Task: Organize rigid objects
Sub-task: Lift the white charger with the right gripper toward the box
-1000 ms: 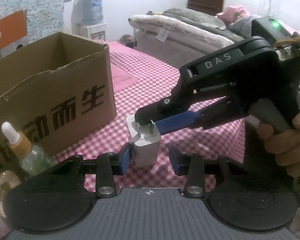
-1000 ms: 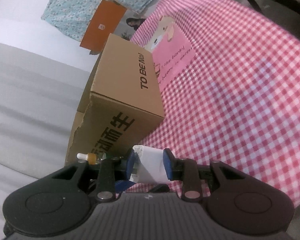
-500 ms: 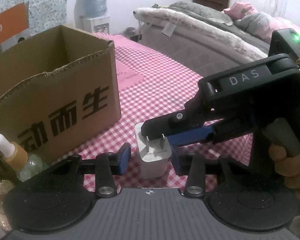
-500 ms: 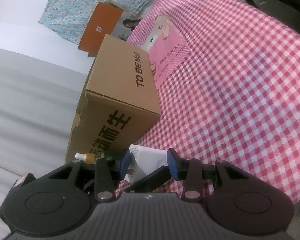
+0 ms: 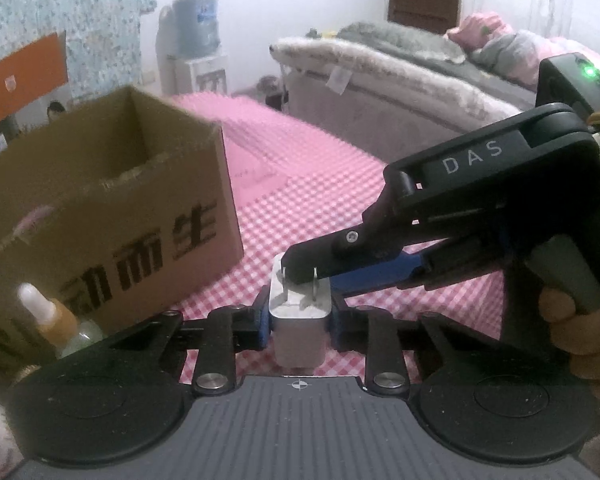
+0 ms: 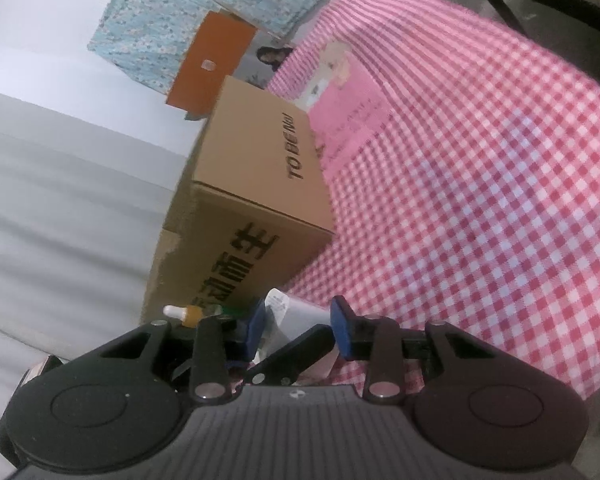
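Both grippers meet at one white charger (image 5: pixel 300 322) over the checked cloth (image 5: pixel 340 184). Left gripper (image 5: pixel 299 322) has its jaws closing, blue pads pressed on the charger's two sides. Right gripper (image 5: pixel 306 280) comes in from the right, a hand (image 5: pixel 580 332) on its handle; its jaws are closing too, one black finger across the prong face, its hold on the charger unclear. An open box (image 5: pixel 112 216) stands left, with a dropper bottle (image 5: pixel 56 320) near it, partly cut off. Upright, the charger points its prongs (image 5: pixel 315 280) up and away; its underside is hidden.
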`<act>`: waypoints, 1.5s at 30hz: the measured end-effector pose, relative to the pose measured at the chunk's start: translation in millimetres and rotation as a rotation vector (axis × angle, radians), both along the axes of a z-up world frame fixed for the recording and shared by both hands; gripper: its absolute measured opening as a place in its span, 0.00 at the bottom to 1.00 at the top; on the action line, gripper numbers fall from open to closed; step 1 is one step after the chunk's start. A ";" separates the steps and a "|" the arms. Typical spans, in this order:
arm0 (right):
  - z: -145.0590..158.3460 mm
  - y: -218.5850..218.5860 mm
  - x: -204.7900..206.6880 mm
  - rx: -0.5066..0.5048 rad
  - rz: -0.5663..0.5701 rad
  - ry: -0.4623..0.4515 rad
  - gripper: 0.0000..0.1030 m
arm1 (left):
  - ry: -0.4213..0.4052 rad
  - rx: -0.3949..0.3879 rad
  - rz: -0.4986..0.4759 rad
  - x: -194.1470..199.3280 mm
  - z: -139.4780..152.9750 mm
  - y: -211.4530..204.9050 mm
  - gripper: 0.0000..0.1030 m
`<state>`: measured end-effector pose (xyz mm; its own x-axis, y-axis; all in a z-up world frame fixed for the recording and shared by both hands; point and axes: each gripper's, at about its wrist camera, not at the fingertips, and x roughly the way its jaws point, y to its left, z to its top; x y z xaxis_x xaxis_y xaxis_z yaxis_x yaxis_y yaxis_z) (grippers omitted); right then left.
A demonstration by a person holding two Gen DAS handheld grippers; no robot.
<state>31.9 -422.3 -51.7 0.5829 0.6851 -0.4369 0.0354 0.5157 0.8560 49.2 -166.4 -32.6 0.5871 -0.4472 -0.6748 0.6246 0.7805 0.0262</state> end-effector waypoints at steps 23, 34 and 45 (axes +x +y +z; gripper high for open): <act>164.4 79.3 136.0 -0.168 0.268 -0.297 0.38 | 0.014 -0.136 0.229 116.1 120.5 64.3 0.26; 129.4 124.3 243.8 -0.345 0.456 -0.128 0.38 | 0.204 -0.138 0.398 202.1 70.9 80.9 0.26; 113.2 149.1 284.1 -0.512 0.500 -0.153 0.38 | 0.242 -0.114 0.473 231.0 53.4 77.8 0.26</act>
<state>316.0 -273.2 61.5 0.3338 0.6169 -0.7128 -0.4098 0.7759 0.4796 280.2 -88.5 20.8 0.5757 -0.2501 -0.7785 0.1822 0.9674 -0.1761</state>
